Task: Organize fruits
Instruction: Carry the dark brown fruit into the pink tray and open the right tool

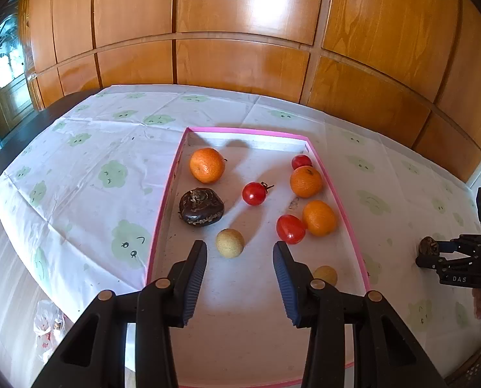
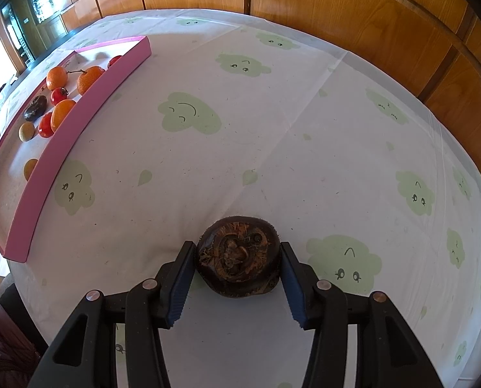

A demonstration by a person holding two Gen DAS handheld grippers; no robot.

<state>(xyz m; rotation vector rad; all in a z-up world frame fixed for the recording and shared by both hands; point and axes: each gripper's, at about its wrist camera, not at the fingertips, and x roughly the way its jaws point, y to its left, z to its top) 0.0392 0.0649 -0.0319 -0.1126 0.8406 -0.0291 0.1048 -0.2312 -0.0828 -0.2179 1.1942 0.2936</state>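
Meanwhile your right gripper (image 2: 238, 263) clasped the dark brown, rough round fruit (image 2: 237, 255) on the cloud-print tablecloth (image 2: 272, 123); your left gripper (image 1: 240, 271) hung wide open, holding nothing, over the pink-rimmed tray (image 1: 163, 207).

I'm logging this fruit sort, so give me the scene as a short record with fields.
tray: pink tray on the tablecloth
in tray: three oranges, three tomatoes, two tan fruits, one dark fruit
outside tray: second dark fruit on the cloth
left gripper: open, empty, over the tray
right gripper: pads against the second dark fruit
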